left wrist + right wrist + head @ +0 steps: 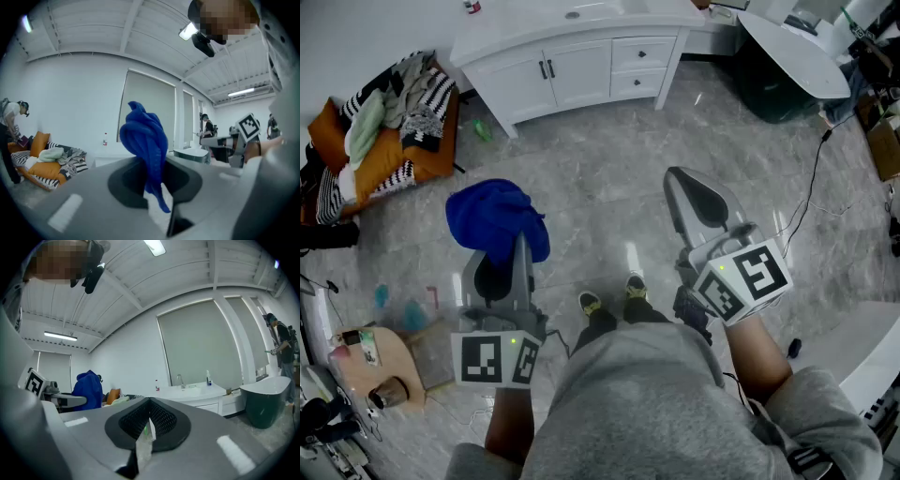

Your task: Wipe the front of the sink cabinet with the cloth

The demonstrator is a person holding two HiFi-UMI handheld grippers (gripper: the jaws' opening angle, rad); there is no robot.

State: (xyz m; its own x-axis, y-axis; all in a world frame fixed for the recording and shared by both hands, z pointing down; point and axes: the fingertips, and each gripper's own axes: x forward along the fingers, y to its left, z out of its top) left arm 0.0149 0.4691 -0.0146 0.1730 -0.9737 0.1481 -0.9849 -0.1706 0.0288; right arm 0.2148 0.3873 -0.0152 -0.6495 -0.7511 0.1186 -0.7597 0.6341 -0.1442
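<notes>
Grey marbled floor tiles (609, 187) are spreading out below us as we are standing well back from the white sink cabinet (572, 58), whose doors and drawers are facing us. We are holding the left gripper (521, 251) out over the floor. Its jaws are clamping the blue cloth (494, 217), which is bunching into a loose bundle past the jaw tips and hanging well apart from the cabinet front. We are holding the right gripper (677, 184) beside it, with its jaws pressing together. Our shoes (609, 298) are showing between the two grippers. Striped clothes (394, 103) are lying heaped on orange cushions (431, 155) left of the cabinet, and a dark green bathtub (769, 89) is standing to its right.
</notes>
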